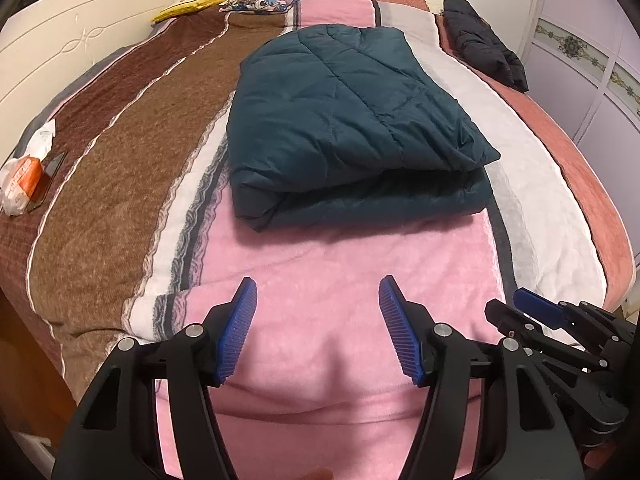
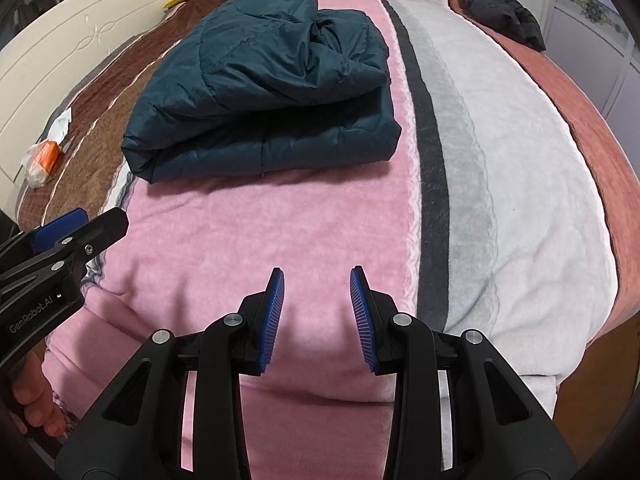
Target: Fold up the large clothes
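- Your left gripper (image 1: 318, 330) is spread wide and holds nothing; it hovers over the pink band of the striped blanket (image 1: 120, 200).
- Your right gripper (image 2: 317, 314) is also spread, somewhat narrower, and empty, over the same pink band.
- The teal quilted jacket (image 1: 344, 120) lies ahead of both grippers, well apart from the fingertips, resting flat on the pink and white stripes.
- It reads as already folded: stacked layers with a thick folded edge facing you, rounded at its left end.
- Long axis of that near edge runs across your view, left to right, so both grippers face it broadside.
- In the left wrist view the jacket sits dead ahead, slightly right of centre; in the right wrist view (image 2: 264, 92) it sits ahead and to the left. Judgement: the left gripper is the better aligned; the right would need to swing left.
- The top layer bunches at the right near corner; probably a tucked sleeve or hood, but the folds hide which.
- A second dark jacket (image 1: 484, 42) lies bunched at the far right edge of the bed, well apart from the teal one. Likely the next item; the right gripper is on its side.
- Clutter at the left edge: a plastic bag with an orange pack (image 1: 22, 180), clear of your path.
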